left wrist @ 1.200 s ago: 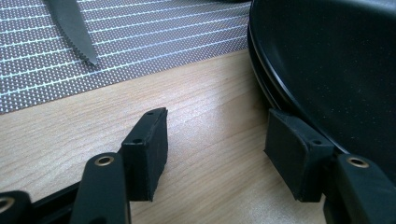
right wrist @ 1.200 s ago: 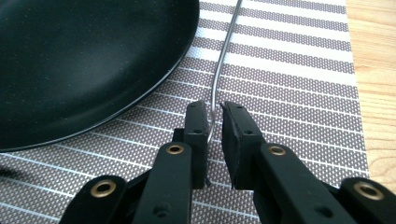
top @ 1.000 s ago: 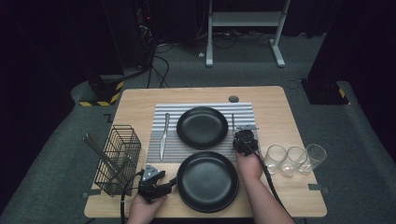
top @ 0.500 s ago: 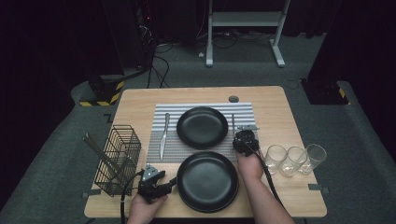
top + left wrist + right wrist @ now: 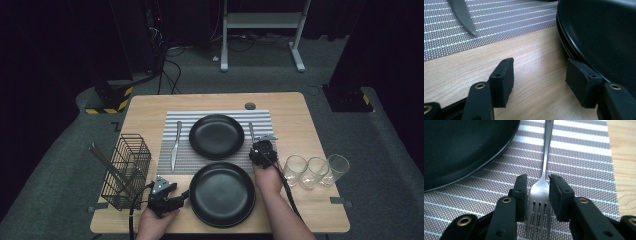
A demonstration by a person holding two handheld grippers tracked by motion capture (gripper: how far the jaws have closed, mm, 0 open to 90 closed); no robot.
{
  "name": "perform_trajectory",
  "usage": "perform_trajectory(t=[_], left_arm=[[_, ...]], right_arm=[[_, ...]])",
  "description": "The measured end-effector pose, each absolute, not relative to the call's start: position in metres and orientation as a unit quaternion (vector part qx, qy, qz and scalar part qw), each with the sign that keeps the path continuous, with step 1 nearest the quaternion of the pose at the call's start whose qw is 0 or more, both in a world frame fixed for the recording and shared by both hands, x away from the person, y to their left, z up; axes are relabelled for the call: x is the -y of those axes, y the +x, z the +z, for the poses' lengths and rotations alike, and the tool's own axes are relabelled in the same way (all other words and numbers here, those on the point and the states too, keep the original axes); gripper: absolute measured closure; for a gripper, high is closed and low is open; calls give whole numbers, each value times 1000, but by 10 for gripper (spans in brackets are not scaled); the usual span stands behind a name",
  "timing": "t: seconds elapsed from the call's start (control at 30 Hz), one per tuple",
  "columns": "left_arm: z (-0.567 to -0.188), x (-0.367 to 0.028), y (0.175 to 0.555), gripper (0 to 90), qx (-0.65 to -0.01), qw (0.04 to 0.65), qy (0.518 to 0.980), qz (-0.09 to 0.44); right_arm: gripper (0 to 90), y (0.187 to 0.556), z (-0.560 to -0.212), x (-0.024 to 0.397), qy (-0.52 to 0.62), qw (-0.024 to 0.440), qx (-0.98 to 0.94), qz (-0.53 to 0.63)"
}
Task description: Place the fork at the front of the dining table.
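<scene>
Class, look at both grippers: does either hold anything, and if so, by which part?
Neither holds anything. The right gripper straddles the fork at its head, its jaws just opened, pads apparently off it. The left gripper stands open beside the near plate.

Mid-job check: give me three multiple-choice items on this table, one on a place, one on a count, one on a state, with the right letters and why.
1. Where does the fork lie?
A. On the striped mat, right of the far plate
B. In the wire basket
C. On the near plate

2. How many glasses stand at the table's right?
A. One
B. Three
C. Five

3. What is between the right claw's jaws?
A. A knife
B. The fork's head
C. Nothing

Key: 1 A, the high view shows the fork on the mat beside the far plate. 2 B, three glasses stand in a row. 3 B, the right gripper view shows the jaws on either side of the fork's head; they have just been opening.
</scene>
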State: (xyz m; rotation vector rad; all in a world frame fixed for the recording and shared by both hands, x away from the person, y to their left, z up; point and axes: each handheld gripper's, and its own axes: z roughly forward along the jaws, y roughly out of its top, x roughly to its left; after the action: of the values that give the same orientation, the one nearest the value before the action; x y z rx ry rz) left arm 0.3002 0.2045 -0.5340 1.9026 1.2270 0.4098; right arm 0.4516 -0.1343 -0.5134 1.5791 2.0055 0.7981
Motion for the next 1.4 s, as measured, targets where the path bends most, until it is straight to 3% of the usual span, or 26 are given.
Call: perform_trajectory(t=[0.3, 1.4], left_arm=[[-534, -205, 300, 394, -486, 408, 755, 163], [-534, -204, 300, 398, -487, 408, 755, 164]], right_arm=[[619, 449, -517, 138, 583, 221, -727, 288], [570, 440, -508, 132, 562, 218, -731, 320]])
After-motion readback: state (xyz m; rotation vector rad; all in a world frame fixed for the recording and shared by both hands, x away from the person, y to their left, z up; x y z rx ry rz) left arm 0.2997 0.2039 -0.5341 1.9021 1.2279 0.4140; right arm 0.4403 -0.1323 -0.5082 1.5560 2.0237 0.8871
